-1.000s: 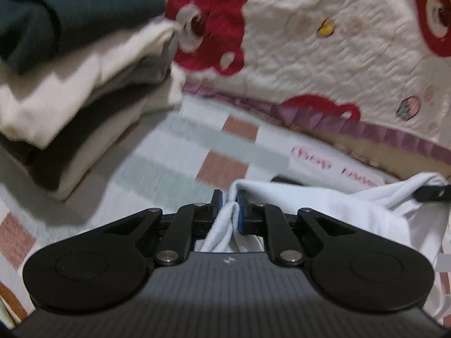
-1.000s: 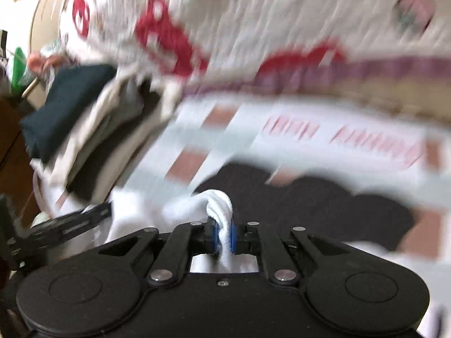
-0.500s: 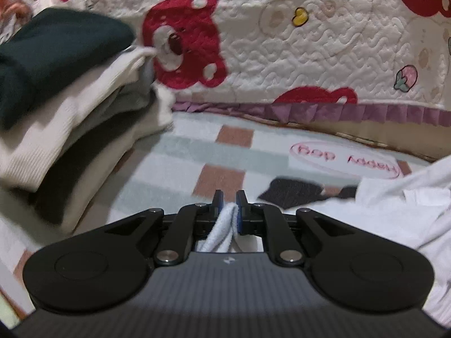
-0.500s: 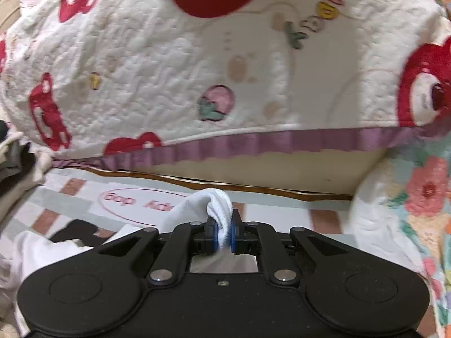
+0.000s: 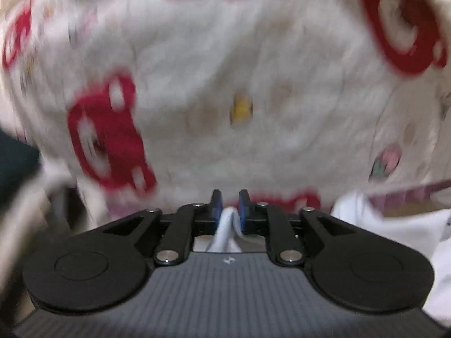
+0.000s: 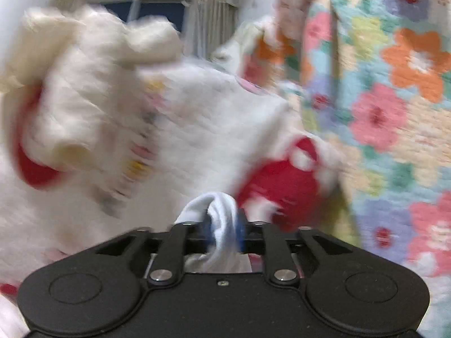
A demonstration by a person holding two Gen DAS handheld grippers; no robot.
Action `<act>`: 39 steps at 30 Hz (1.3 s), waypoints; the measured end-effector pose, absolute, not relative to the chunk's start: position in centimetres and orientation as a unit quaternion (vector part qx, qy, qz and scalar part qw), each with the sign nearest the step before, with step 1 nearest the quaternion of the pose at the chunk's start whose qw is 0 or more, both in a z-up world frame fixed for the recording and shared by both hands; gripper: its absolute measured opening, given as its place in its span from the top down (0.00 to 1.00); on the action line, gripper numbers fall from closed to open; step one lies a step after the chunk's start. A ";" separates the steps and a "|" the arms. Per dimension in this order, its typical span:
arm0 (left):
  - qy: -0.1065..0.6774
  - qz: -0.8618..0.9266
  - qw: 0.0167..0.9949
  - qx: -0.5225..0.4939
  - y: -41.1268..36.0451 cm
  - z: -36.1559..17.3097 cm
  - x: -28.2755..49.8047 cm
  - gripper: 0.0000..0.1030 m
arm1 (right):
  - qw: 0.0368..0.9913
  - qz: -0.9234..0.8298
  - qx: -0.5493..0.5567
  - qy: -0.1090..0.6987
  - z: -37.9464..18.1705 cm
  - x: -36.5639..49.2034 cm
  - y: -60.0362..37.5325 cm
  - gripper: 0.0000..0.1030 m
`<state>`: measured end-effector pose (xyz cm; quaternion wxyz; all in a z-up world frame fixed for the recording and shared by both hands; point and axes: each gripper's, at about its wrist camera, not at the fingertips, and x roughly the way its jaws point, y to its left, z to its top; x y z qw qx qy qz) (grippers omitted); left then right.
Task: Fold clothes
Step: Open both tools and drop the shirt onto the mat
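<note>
A cream quilt (image 5: 225, 64) printed with red bear shapes fills nearly all of the left wrist view, blurred, with a small yellow motif near the centre and a purple ruffled trim (image 5: 406, 194) along its lower right edge. In the right wrist view the same quilt (image 6: 197, 129) heaps across the left and middle, and a flowered blanket (image 6: 394, 112) in orange, pink, teal and lilac covers the right side. At the upper left a dark window (image 6: 157, 14) shows behind pale pleated curtains (image 6: 211, 25), under a white wall.
</note>
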<state>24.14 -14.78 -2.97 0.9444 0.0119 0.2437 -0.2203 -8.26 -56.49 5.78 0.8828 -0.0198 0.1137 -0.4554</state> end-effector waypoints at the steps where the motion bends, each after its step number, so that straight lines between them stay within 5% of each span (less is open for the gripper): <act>1: 0.270 -0.216 0.938 0.010 -15.3 -4.6 24.4 0.79 | 0.874 -0.463 -0.031 0.143 4.0 -8.4 -57.2 0.31; 9: 0.416 -0.292 0.861 -0.023 -14.8 -13.9 17.3 0.64 | 0.875 -0.390 0.057 0.282 -6.4 -10.2 -54.0 0.31; 16: 0.433 -0.353 0.830 0.006 -13.8 -14.1 12.3 0.60 | 0.897 -0.240 0.061 0.366 -7.9 -4.2 -47.0 0.31; 23: 0.462 -0.397 0.791 0.059 -11.7 -13.8 9.2 0.63 | 0.897 -0.264 0.116 0.335 -7.9 -1.7 -44.1 0.31; 31: 0.421 -0.415 0.804 0.066 -12.8 -11.8 7.5 0.63 | 0.901 -0.288 0.050 0.321 -7.7 -11.4 -41.9 0.33; 37: 0.384 -0.411 0.825 0.054 -12.3 -6.7 3.2 0.63 | 0.907 -0.297 0.168 0.248 -8.3 -22.1 -41.4 0.32; 38: 0.380 -0.404 0.830 0.064 -12.4 -6.5 2.3 0.61 | 0.904 -0.273 0.189 0.269 -9.2 -22.3 -41.6 0.36; 39: 0.381 -0.394 0.833 0.072 -12.6 -6.4 1.6 0.61 | 0.901 -0.242 0.209 0.292 -10.1 -22.3 -41.8 0.67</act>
